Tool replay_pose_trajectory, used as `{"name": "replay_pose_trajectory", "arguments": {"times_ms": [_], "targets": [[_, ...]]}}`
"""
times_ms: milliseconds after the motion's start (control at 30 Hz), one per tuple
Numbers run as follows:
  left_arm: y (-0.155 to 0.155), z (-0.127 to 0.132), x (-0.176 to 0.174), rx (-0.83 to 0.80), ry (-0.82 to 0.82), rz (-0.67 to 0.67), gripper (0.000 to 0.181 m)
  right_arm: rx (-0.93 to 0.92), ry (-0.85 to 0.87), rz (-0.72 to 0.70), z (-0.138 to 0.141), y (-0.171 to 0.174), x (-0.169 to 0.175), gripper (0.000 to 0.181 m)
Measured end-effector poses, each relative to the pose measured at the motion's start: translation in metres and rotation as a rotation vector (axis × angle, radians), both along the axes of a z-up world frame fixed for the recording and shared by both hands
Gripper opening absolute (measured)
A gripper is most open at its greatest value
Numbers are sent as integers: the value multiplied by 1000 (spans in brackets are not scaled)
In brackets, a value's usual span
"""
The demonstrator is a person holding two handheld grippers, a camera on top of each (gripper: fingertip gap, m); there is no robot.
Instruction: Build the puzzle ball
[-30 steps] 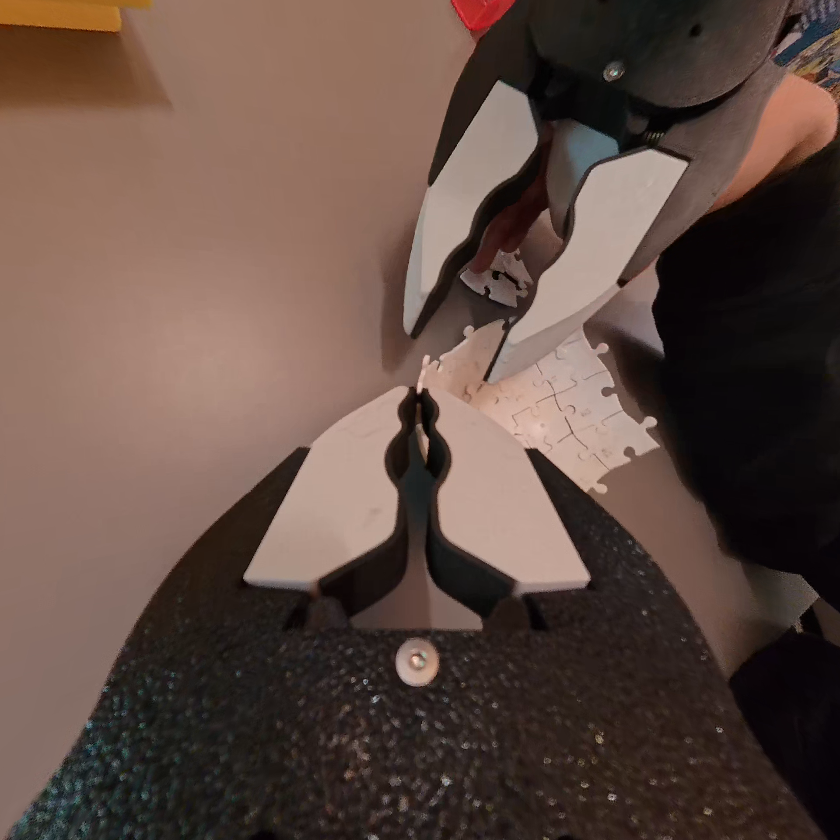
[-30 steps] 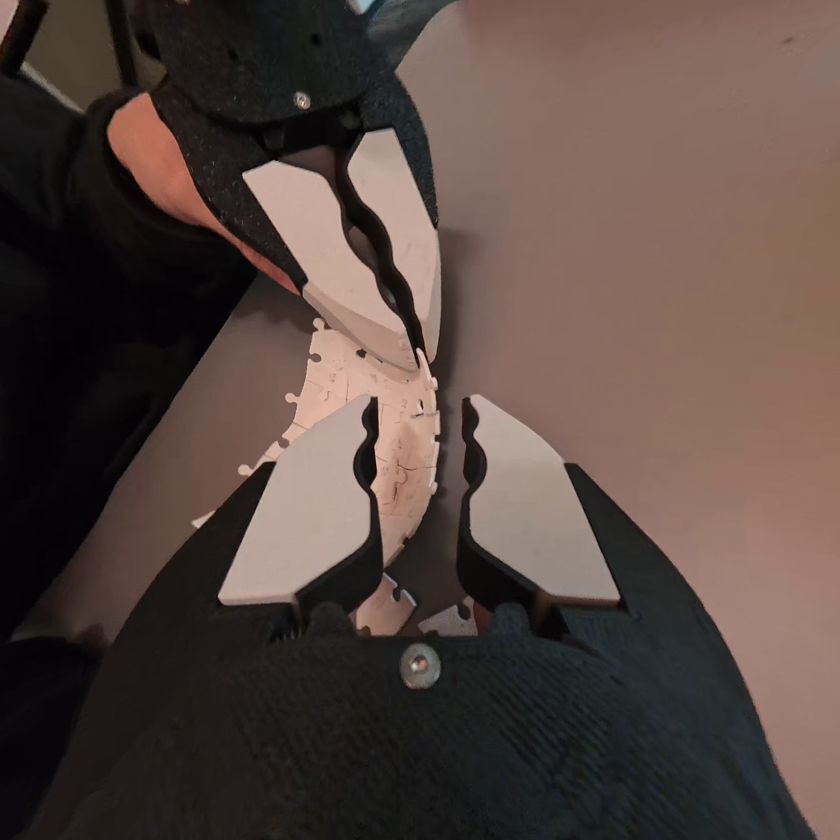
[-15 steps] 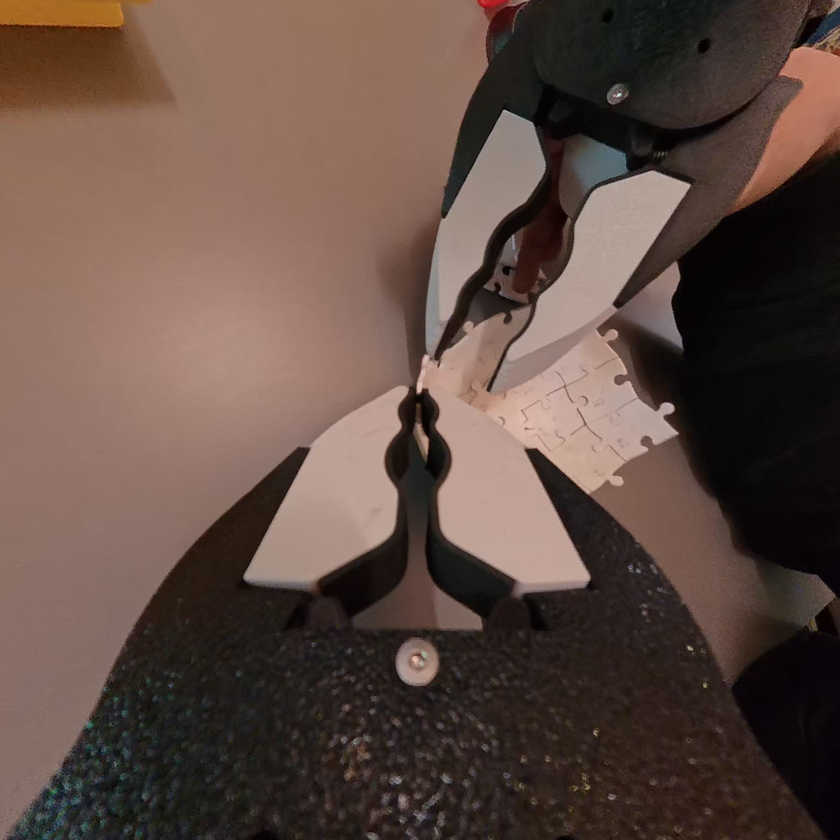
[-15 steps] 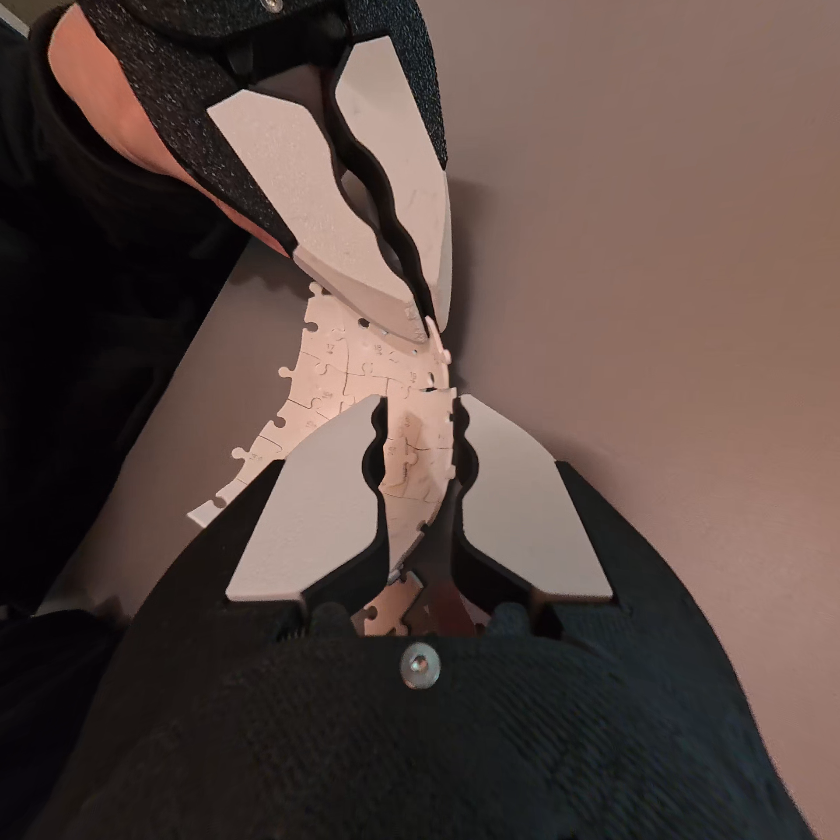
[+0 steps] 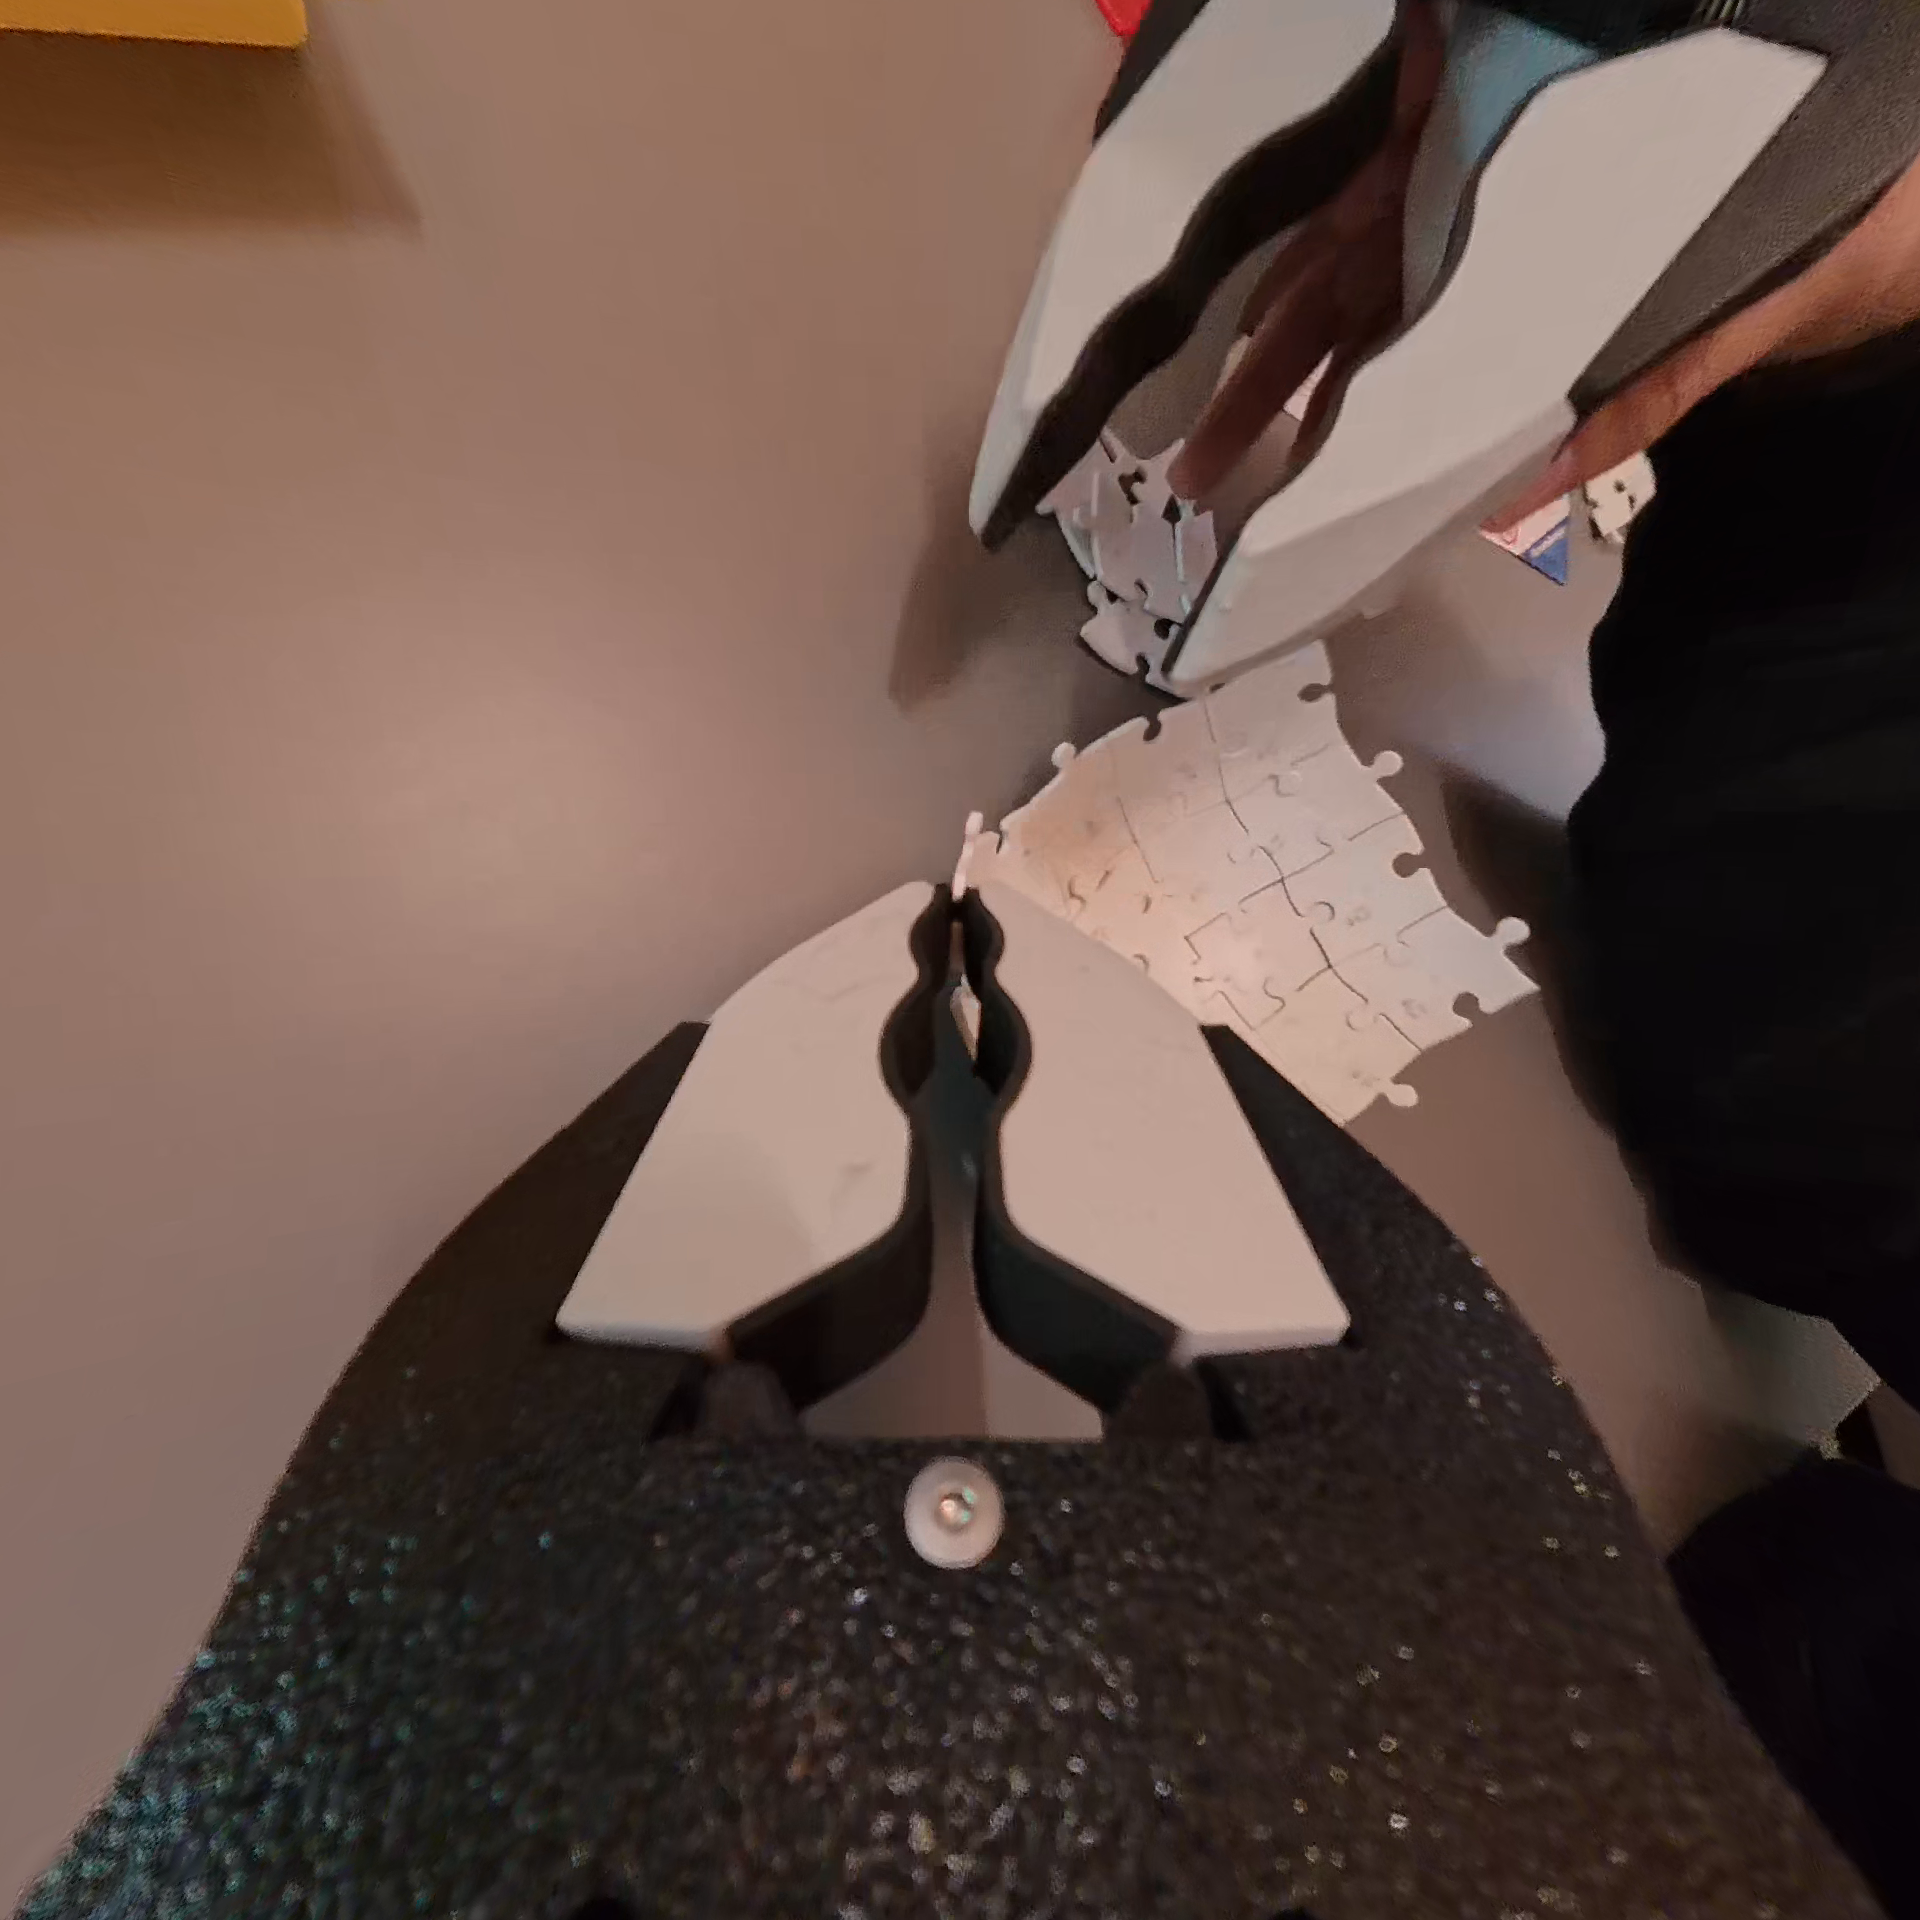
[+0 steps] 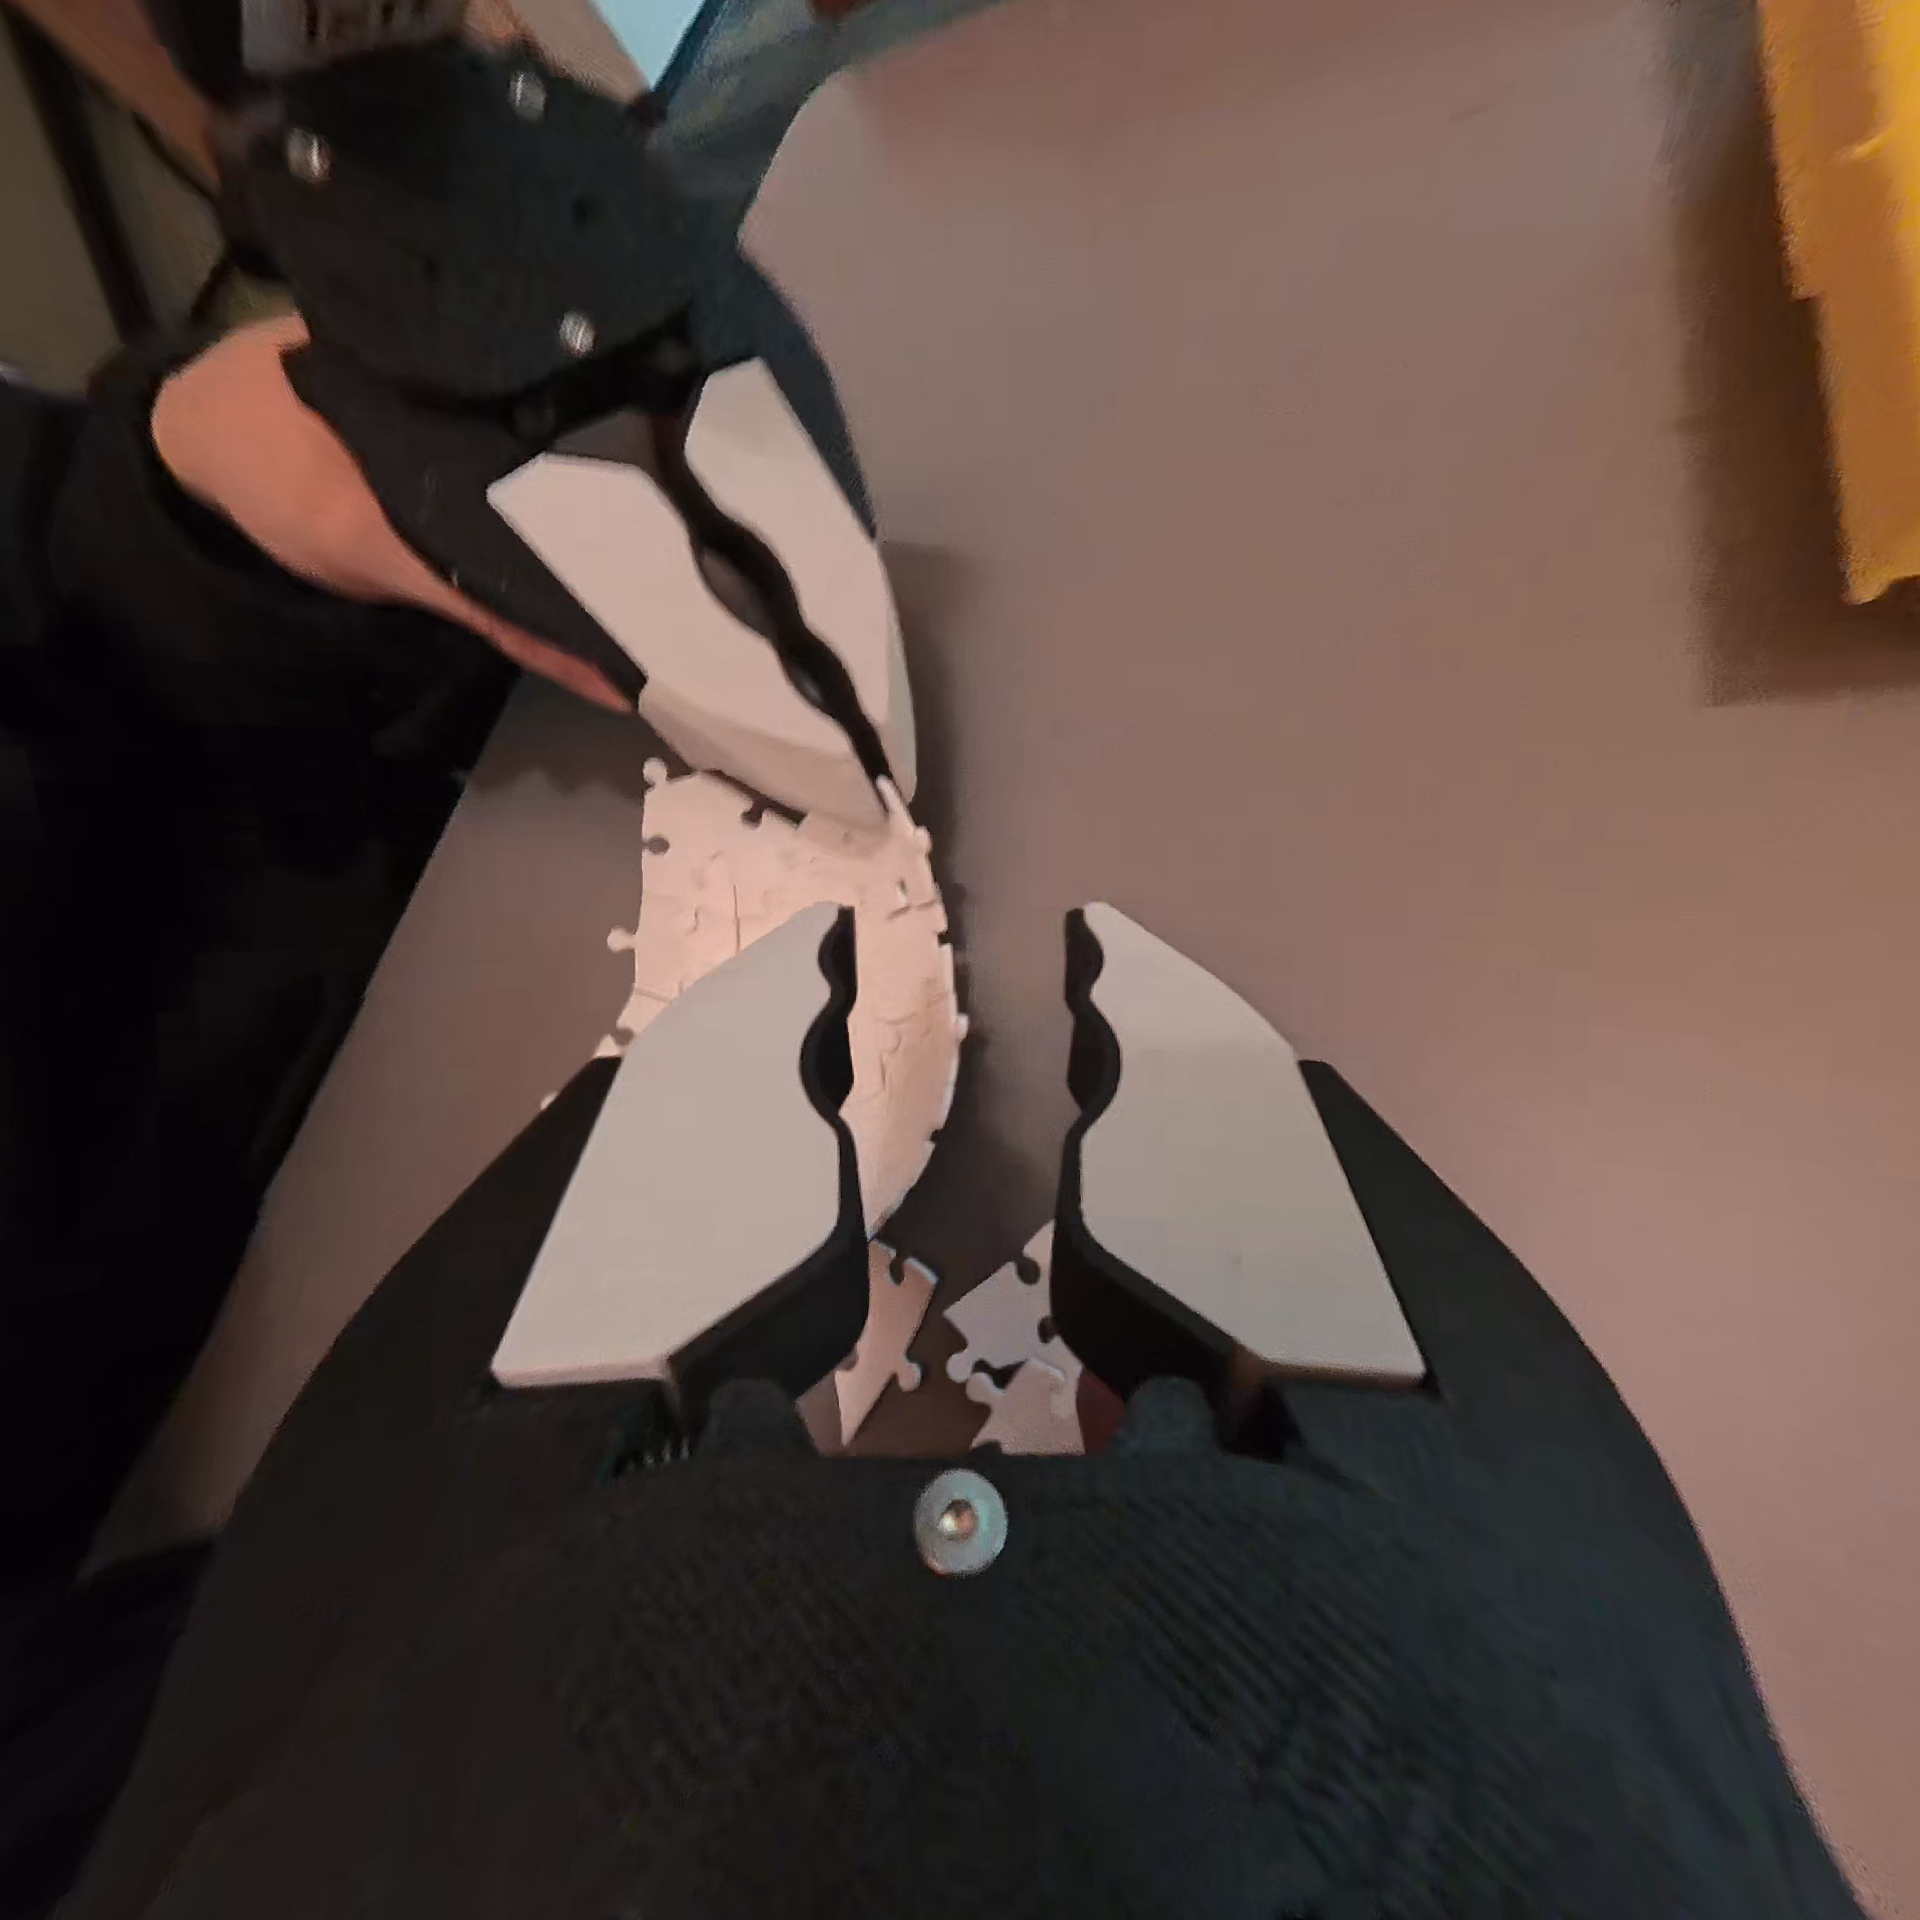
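A curved white section of joined puzzle pieces [image 5: 1268, 914] stands tilted on the brown table. My left gripper [image 5: 956, 904] is shut on its near edge, pinching a piece's tab at the fingertips. In the right wrist view the section [image 6: 727, 883] curves up to the left gripper [image 6: 883, 779]. My right gripper [image 6: 951, 914] is open and empty, with the section's edge just beside its left finger. In the left wrist view the right gripper [image 5: 1096, 592] hovers over a few loose white pieces [image 5: 1132, 540]. The loose pieces also show between its fingers in the right wrist view [image 6: 997, 1340].
A yellow object [image 5: 145, 16] lies at the table's far edge and shows in the right wrist view [image 6: 1849, 312]. A small printed card [image 5: 1538, 540] lies near the loose pieces. The person's dark sleeve [image 5: 1766, 831] borders the section. The table edge [image 6: 416, 997] runs close by. The grippers' ends are close to 5 cm from one another.
My right gripper narrowed beside the section half a second ago, then opened wide and drew back over the loose pieces. My left gripper kept its hold on the section.
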State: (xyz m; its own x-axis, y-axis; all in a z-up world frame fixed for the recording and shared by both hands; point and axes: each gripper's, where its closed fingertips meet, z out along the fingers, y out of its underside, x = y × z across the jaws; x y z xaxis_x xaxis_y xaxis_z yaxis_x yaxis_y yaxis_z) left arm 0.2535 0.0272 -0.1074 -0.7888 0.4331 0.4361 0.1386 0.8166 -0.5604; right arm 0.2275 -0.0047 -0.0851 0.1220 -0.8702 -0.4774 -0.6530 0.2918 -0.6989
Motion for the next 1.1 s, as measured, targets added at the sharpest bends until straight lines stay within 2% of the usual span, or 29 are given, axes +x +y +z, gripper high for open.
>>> {"name": "replay_pose_trajectory", "arguments": {"times_ms": [100,300,500,600,800,933,1033,1100], "targets": [[0,-1,1,1,2,13,1,16,-35,85,5,2,7,37],[3,-2,6,7,8,47,1,-9,8,340,-11,19,19,36],[7,-3,9,19,14,66,1,45,7,462,-18,33,28,40],[7,-4,7,25,11,57,2,80,73,459,-23,38,23,38],[3,0,3,11,-5,23,1,141,79,407,-14,42,7,37],[-1,1,1,13,-12,17,1,200,94,329,-13,33,2,28],[-3,-1,3,22,-16,29,1,198,101,257,-15,22,8,23],[-2,-2,4,29,-19,33,1,158,99,257,-18,19,11,21]]}}
